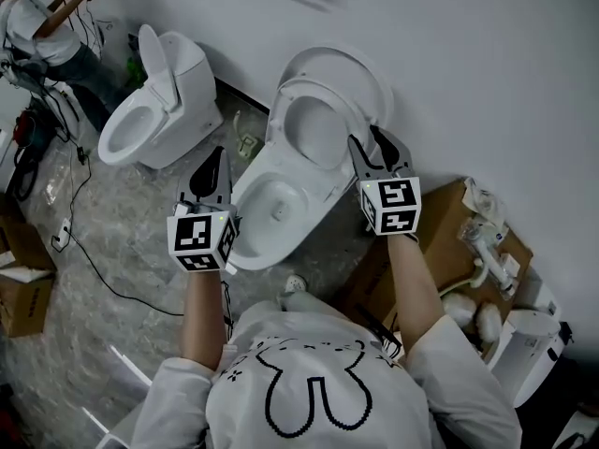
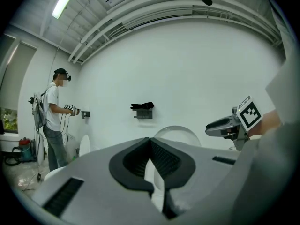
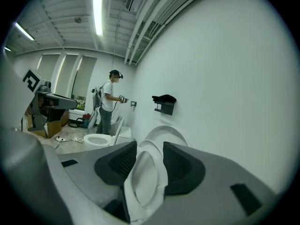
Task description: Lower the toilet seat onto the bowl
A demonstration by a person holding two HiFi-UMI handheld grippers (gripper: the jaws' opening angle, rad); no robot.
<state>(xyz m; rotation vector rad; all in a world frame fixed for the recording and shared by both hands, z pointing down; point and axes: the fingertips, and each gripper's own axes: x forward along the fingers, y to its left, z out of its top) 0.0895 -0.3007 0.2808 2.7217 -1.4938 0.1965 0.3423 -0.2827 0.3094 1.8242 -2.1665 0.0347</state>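
Closest to the head camera I see a white top with a black rabbit outline [image 1: 314, 386] and two bare forearms reaching forward. The left tool [image 1: 214, 156] hangs over the near left edge of the white ceramic toilet bowl [image 1: 309, 215]. In the left gripper view its [image 2: 150, 140] tips meet and I see nothing between them.

The right tool [image 1: 368, 140] is up at the far right of the bowl. Its [image 3: 149, 147] jaws stand wide apart with the rim of the white plastic toilet seat [image 3: 158, 179] between the pads. I see no clamping.

The seat [image 1: 298, 90] stands raised, leaning back against the white oval lid [image 1: 367, 71], well clear of the bowl.

The floor [image 1: 122, 241] is grey, marbled stone, with a thin black cable [image 1: 94, 271] trailing across it on the left. An open brown cardboard box [image 1: 445, 221] of white fittings sits just right of the bowl.

A second white toilet [image 1: 159, 101], its lid up, stands further left along the plain white wall [image 1: 468, 64]. A black bracket [image 3: 165, 102] is fixed to that wall above the toilets.

Beyond the second toilet another person in a white shirt [image 3: 108, 102] stands facing the wall. Overhead I see bare pipes and lit fluorescent tubes [image 3: 97, 13].
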